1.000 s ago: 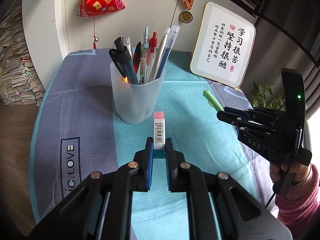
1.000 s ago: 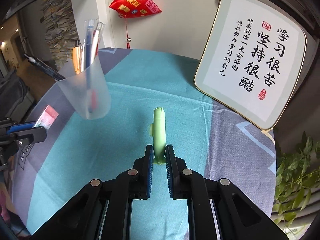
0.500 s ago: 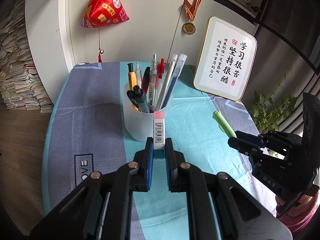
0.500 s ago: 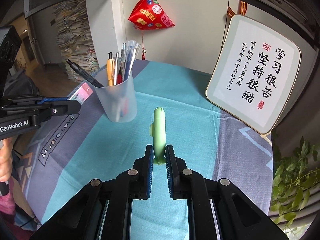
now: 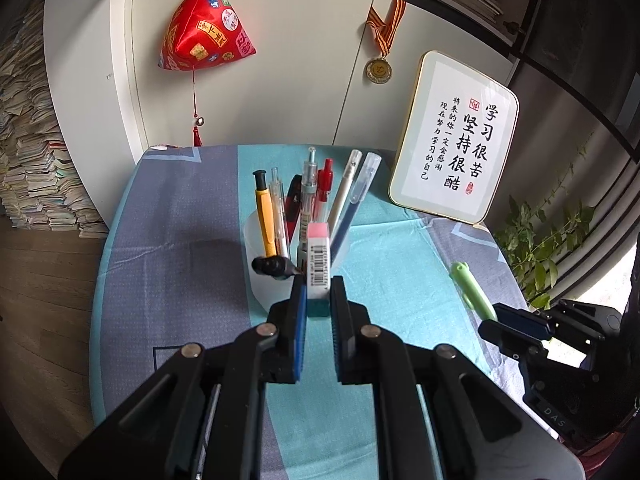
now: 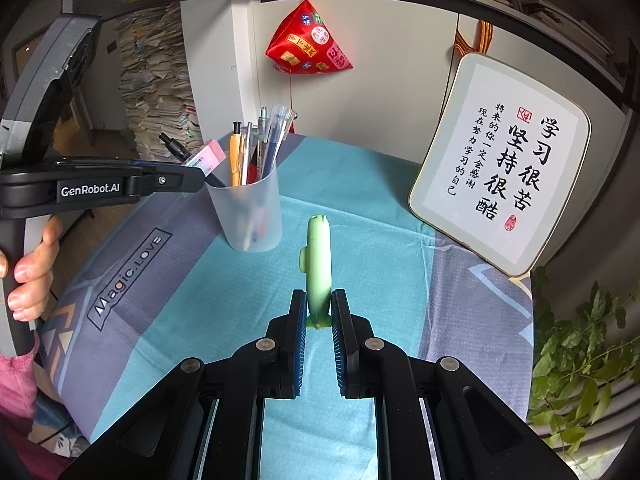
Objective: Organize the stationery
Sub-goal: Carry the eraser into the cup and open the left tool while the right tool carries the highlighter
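My left gripper [image 5: 318, 300] is shut on a pink-tipped eraser with a barcode sleeve [image 5: 318, 256] and holds it just above the near rim of the frosted pen cup [image 5: 276, 284], which holds several pens. In the right wrist view the eraser [image 6: 208, 156] hangs at the cup's [image 6: 250, 208] left rim, held by the left gripper [image 6: 192, 176]. My right gripper [image 6: 319, 308] is shut on a light green pen [image 6: 319, 264], lifted above the cloth to the right of the cup. The green pen [image 5: 472, 292] and right gripper [image 5: 496, 326] also show in the left wrist view.
A blue and teal cloth [image 6: 360, 200] covers the round table. A framed calligraphy board [image 6: 504, 164] leans at the back right. A red pouch [image 6: 308, 44] hangs on the wall. A plant [image 6: 580, 340] stands at the right, paper stacks [image 6: 160, 80] at the left.
Both grippers have risen with their loads. The left gripper carried the eraser forward to the cup's rim; the right one lifted the green pen higher above the cloth.
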A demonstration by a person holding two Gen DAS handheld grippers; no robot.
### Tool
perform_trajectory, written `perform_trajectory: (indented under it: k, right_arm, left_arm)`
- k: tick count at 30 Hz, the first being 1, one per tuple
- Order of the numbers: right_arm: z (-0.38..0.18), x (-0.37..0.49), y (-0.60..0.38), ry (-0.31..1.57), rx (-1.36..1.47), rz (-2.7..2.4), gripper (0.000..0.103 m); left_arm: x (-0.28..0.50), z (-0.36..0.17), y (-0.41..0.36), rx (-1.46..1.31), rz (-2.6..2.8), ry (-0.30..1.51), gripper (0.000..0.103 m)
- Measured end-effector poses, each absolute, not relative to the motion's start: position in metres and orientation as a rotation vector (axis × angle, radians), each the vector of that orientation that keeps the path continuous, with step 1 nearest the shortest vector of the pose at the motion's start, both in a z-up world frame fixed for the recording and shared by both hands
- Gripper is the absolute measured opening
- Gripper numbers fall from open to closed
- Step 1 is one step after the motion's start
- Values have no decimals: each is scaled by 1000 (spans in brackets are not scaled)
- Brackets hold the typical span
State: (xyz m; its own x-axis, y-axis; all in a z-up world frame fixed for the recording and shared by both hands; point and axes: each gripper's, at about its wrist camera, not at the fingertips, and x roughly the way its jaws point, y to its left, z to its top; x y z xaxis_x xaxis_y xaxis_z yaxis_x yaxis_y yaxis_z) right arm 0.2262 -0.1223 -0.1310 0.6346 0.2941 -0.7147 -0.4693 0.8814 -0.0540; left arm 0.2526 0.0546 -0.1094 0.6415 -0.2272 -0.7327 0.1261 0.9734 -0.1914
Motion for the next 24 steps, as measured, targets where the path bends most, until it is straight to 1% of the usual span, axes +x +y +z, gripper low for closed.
perform_trajectory:
  k: [24]
  right_arm:
    - [-131, 225, -123, 765, -229, 442, 13]
  left_arm:
    - [276, -115, 53, -155, -186, 917, 10]
